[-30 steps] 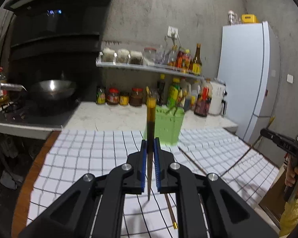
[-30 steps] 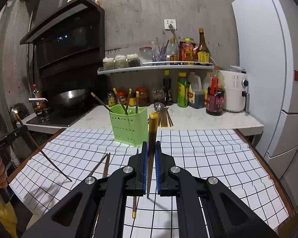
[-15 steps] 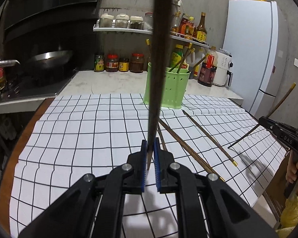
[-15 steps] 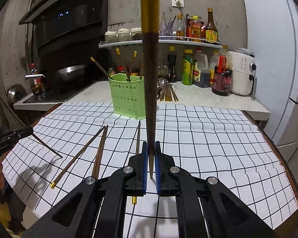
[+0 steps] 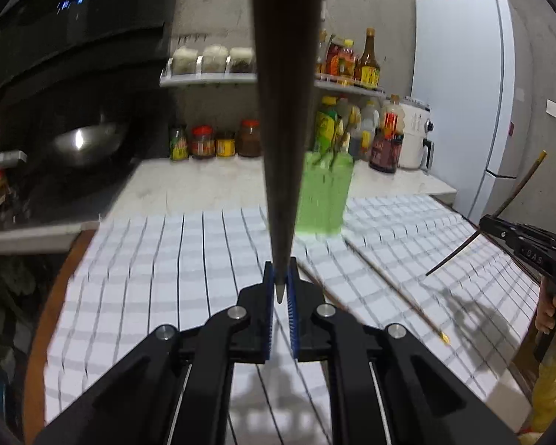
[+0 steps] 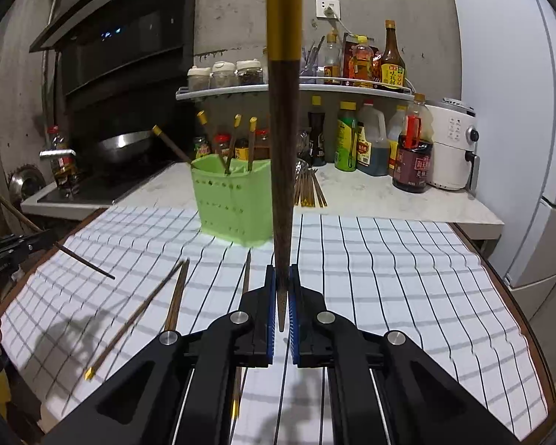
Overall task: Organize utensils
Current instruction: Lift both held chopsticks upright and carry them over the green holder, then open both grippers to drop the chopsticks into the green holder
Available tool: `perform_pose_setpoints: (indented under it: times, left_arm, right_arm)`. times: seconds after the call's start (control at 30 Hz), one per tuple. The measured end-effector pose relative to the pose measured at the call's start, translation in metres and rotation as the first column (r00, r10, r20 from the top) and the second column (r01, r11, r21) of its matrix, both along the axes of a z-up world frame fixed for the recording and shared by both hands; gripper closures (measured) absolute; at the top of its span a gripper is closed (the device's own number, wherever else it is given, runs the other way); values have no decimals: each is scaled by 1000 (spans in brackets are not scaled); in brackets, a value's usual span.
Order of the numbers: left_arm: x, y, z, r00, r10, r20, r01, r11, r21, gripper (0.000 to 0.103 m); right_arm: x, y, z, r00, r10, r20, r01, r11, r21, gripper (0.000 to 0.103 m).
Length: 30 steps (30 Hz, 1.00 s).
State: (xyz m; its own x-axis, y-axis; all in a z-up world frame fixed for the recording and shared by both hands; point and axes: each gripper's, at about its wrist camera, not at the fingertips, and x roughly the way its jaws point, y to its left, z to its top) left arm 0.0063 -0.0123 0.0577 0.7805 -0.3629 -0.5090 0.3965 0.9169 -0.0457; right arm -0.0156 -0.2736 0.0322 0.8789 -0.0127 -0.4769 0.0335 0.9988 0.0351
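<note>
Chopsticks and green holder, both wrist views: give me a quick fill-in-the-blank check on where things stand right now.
1. Each claw, left claw and right claw, is shut on one ____.
2. The green holder stands on the checked ____.
3. Loose chopsticks lying on the cloth number ____ in the right wrist view.
4. The held chopstick has a ____-coloured cap.

Missing words: chopstick; cloth; three; gold

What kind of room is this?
It looks like a home kitchen. There's a wok on the stove under a range hood, a shelf of sauce bottles, and a white fridge.
</note>
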Motion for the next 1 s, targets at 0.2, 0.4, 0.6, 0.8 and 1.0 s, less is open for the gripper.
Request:
perform_pose_setpoints:
  times: [0.2, 0.4, 0.6, 0.8, 1.0]
  left_arm:
    - [51, -26, 53, 994, -21, 105, 27, 998, -61, 97]
    - [125, -64, 76, 994, -30, 104, 37, 997, -71, 97]
    - [185, -98, 49, 998, -54, 11, 54, 999, -7, 97]
    - [220, -110, 20, 998, -30, -59, 31, 999, 23, 95]
    - [207, -101, 43, 999, -31, 9, 31, 999, -37, 59]
  right_arm:
    - [54, -6, 47, 992, 9, 123, -10, 1000, 10, 96]
    - [113, -8, 85, 973, 21, 228, -30, 999, 35, 96]
    - [170, -7, 74, 986, 66, 152, -73, 996, 45, 96]
    - [202, -6, 50, 993, 102, 58, -106, 993, 60, 94]
    - [181, -10, 69, 992, 79, 104, -83, 996, 35, 66]
